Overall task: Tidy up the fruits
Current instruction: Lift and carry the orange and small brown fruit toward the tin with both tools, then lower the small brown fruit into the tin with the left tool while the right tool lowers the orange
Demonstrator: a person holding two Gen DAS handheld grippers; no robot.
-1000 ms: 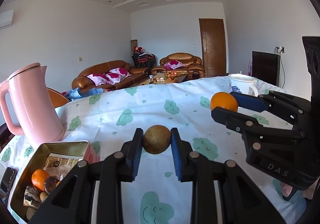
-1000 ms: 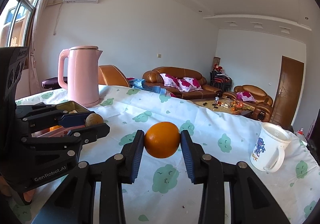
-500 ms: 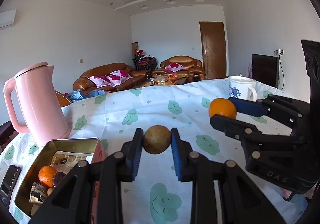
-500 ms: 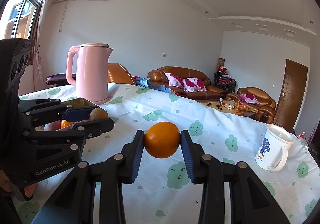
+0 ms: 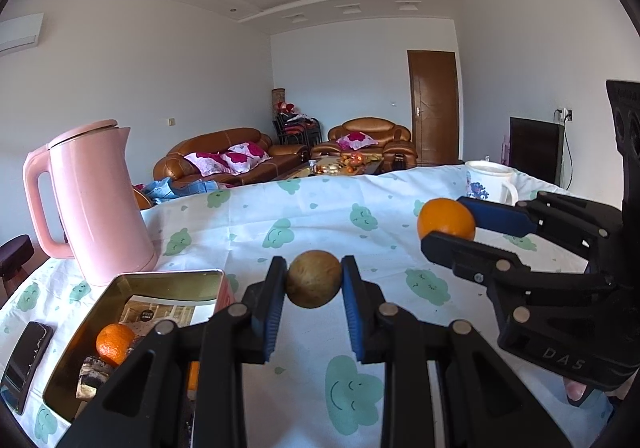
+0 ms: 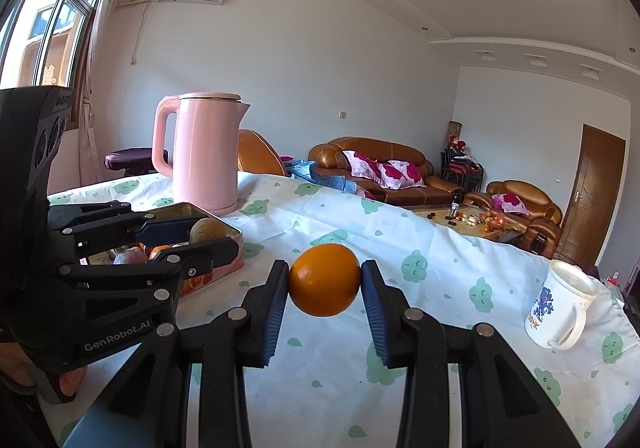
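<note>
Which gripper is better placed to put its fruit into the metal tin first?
Left. The left gripper, holding the brown fruit, is beside the tin; the right gripper with the orange is farther away.

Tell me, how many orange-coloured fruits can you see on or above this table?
2 for sure: a big orange clamped in the right hand-held gripper, and a small one lying in the open tin. The tin's clutter may hide more.
</note>
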